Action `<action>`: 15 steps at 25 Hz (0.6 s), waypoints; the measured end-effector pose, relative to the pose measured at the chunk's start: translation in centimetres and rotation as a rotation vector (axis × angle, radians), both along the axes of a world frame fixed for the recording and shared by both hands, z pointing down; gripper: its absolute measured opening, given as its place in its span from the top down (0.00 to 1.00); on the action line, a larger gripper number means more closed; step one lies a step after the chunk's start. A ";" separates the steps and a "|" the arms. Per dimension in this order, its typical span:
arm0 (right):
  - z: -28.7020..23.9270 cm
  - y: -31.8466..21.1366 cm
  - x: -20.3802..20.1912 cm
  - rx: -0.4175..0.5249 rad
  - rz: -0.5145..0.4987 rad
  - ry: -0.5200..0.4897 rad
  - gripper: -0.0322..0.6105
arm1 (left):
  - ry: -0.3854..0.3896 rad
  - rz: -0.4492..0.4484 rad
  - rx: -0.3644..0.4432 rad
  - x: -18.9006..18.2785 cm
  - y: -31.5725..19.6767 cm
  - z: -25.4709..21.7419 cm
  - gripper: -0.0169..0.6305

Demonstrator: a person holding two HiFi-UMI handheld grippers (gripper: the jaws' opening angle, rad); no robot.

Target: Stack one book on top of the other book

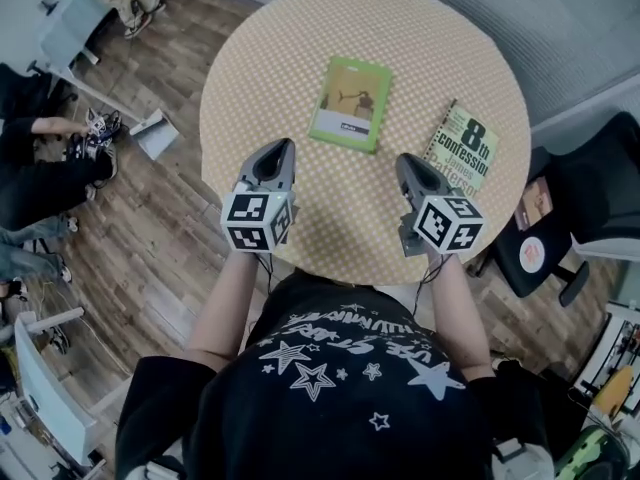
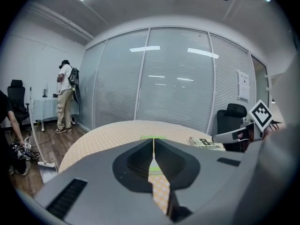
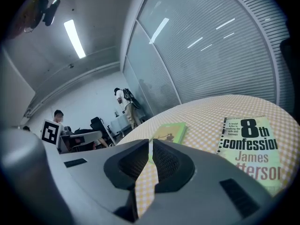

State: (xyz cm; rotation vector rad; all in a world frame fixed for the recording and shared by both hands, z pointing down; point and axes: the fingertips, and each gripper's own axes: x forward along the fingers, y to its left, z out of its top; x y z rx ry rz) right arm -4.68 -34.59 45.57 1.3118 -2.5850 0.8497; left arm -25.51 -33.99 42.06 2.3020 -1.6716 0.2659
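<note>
Hovering over the table's (image 1: 300, 28) near edge, the left gripper (image 1: 284, 146) and right gripper (image 1: 405, 159) are held w/ jaws pressed together, nothing between, prob. as no book is picked yet. The green book (image 1: 351, 103) is laid flat mid-table, the 8th Confession book (image 1: 463, 146) flat to its right, apart, unstacked.

There were two books — one green book (image 1: 351, 103) and one "8th Confession" paperback (image 1: 463, 146) — plus one round table (image 1: 450, 48), two grippers, the left gripper (image 1: 284, 146) and the right gripper (image 1: 404, 160), and one black office chair (image 1: 600, 168) in the head view.
</note>
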 end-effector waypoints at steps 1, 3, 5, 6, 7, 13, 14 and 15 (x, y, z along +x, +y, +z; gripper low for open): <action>0.0 -0.5 -0.1 -0.003 0.014 -0.001 0.89 | 0.006 0.009 -0.003 -0.2 -0.8 0.0 0.95; 0.2 -1.5 -0.2 -0.010 0.039 0.003 0.89 | 0.013 0.034 -0.012 -0.4 -2.4 0.2 0.95; 0.6 -2.4 -0.3 -0.023 0.063 0.008 0.89 | 0.013 0.068 -0.040 -0.3 -3.9 1.0 0.95; 0.9 -2.9 -0.4 -0.032 0.075 0.008 0.89 | 0.012 0.087 -0.059 -0.2 -4.5 1.6 0.95; 1.2 -3.3 -0.5 -0.042 0.087 0.009 0.89 | 0.010 0.104 -0.077 -0.1 -5.1 2.2 0.95; 3.4 -5.0 -1.5 -0.115 0.144 0.007 0.89 | 0.004 0.172 -0.147 -0.3 -7.9 4.7 0.95; 3.7 -5.1 -1.6 -0.127 0.151 0.004 0.89 | 0.008 0.187 -0.161 -0.2 -8.2 5.2 0.95; 4.1 -5.3 -1.7 -0.139 0.156 0.003 0.89 | 0.009 0.201 -0.173 0.0 -8.6 5.6 0.95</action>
